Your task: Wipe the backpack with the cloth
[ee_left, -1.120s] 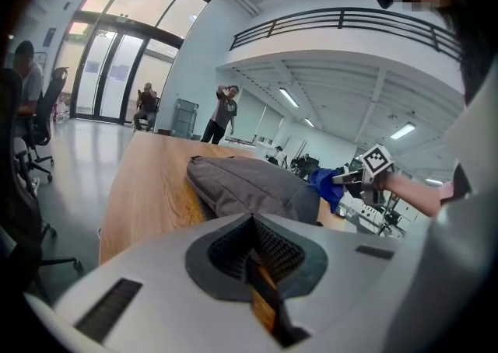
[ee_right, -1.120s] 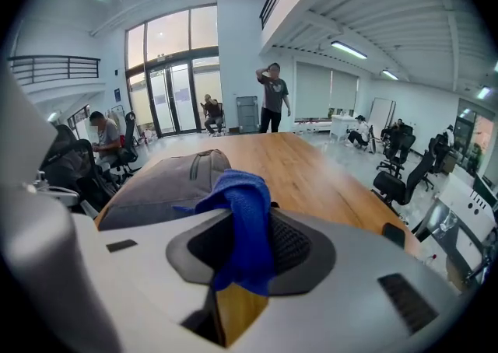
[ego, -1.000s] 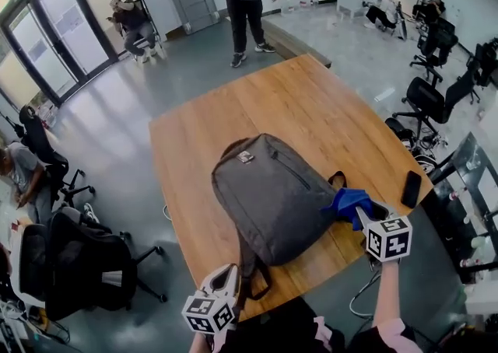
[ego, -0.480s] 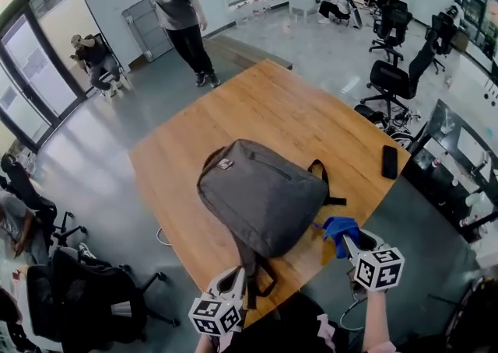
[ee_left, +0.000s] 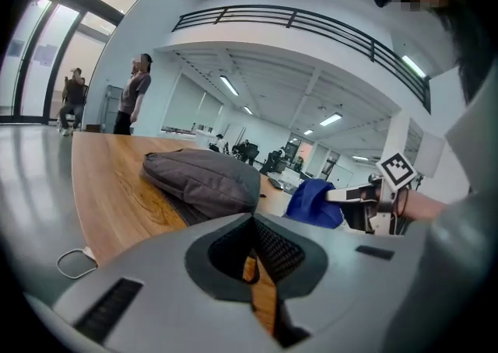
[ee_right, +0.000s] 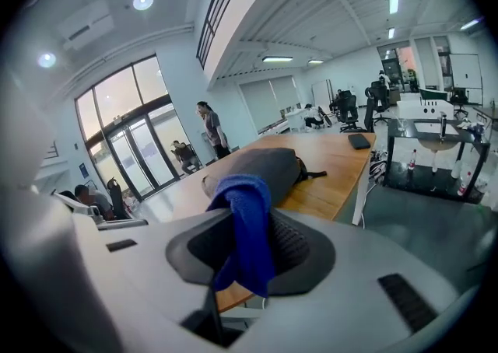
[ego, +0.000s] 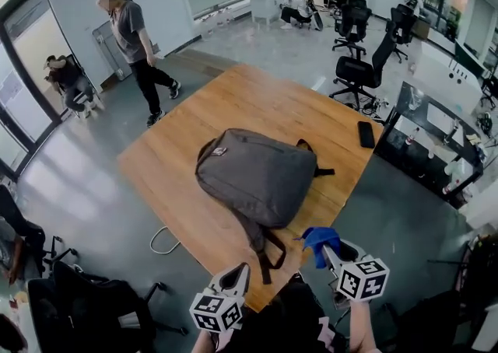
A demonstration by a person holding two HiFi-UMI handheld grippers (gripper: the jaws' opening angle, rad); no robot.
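The grey backpack (ego: 257, 176) lies flat on the wooden table (ego: 257, 103), its straps trailing toward the near edge. My right gripper (ego: 327, 250) is shut on the blue cloth (ego: 319, 236) and hangs at the table's near right edge, apart from the bag. The right gripper view shows the cloth (ee_right: 245, 227) draped over the jaws, with the backpack (ee_right: 261, 166) beyond. My left gripper (ego: 239, 272) hovers by the near edge next to the straps. Its jaws are shut and empty in the left gripper view (ee_left: 251, 228), which also shows the backpack (ee_left: 204, 176) and the cloth (ee_left: 315, 202).
A black phone (ego: 366, 134) lies near the table's right edge. A person (ego: 134, 44) walks past the far left corner. Office chairs (ego: 359, 71) stand behind the table and a glass desk (ego: 436, 134) at right. A cable loop (ego: 163, 241) lies on the floor at left.
Both grippers have drawn back from the backpack toward the near edge. The right one carried the cloth off the bag's right side. The person at the back walked leftward.
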